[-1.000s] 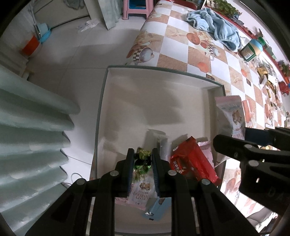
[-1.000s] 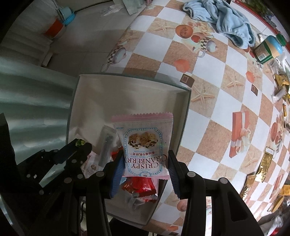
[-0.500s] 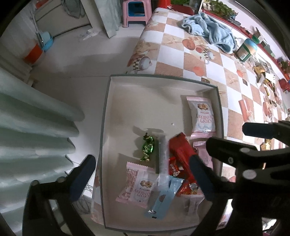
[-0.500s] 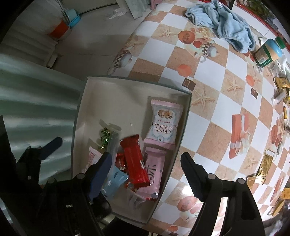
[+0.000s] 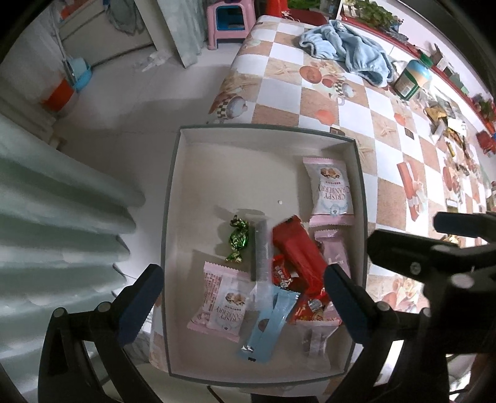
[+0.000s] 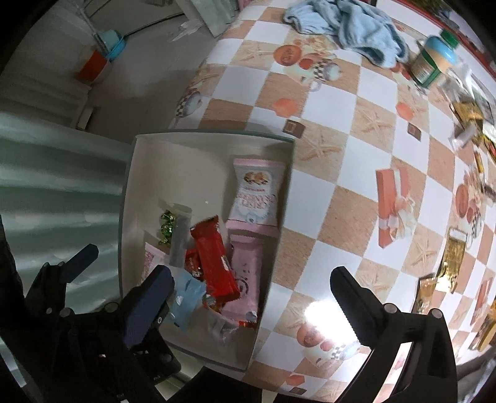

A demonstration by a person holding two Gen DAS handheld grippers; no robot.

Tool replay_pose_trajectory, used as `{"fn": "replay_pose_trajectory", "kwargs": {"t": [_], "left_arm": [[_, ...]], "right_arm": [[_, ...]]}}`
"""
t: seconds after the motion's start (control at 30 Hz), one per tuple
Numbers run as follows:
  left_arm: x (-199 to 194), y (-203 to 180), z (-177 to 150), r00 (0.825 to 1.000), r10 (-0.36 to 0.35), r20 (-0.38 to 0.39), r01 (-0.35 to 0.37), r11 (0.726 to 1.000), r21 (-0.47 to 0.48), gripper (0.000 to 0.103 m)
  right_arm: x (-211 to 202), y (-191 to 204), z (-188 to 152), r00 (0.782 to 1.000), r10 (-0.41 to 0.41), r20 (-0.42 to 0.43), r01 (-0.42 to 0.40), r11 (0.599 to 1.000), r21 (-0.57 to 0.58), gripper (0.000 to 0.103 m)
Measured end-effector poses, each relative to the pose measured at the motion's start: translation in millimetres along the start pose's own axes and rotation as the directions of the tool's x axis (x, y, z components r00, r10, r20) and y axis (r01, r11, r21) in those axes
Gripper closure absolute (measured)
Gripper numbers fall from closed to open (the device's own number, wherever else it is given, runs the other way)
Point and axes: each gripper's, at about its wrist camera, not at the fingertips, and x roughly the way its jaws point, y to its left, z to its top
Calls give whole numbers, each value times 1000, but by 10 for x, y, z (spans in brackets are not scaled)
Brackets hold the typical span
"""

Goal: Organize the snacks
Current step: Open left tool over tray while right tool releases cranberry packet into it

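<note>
A white box (image 5: 217,161) (image 6: 161,161) sits at the table's near corner and holds several snacks. A pink Crispy Cranberry pack (image 5: 331,192) (image 6: 256,193) lies at its far right. A green foil candy (image 5: 237,238) (image 6: 166,227) lies left of a red bar (image 5: 299,251) (image 6: 214,257). A second pink pack (image 5: 223,302) and a light blue wrapper (image 5: 269,322) (image 6: 186,296) lie nearer. My left gripper (image 5: 240,300) is open and empty above the box. My right gripper (image 6: 248,297) is open and empty over the box's right edge.
The checked tablecloth (image 6: 341,130) carries a blue towel (image 5: 347,51) (image 6: 347,24), a green-lidded jar (image 5: 412,79) (image 6: 434,60) and more gold snack packs (image 6: 452,257) at the right. The floor drops away left of the box, with a pink stool (image 5: 228,21).
My left gripper let go of the green candy and my right let go of the Crispy Cranberry pack; both lie in the box. Both grippers opened wide and pulled up and back.
</note>
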Motion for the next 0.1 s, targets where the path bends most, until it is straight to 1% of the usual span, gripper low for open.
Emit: {"fn": "replay_pose_trajectory", "kwargs": {"t": [0.1], "left_arm": [[-54,-76,-22,999,23,36,-24,1000,13,0]], "right_arm": [[-15,-59,-54,1000,9,0,-9,1000,17,0]]}}
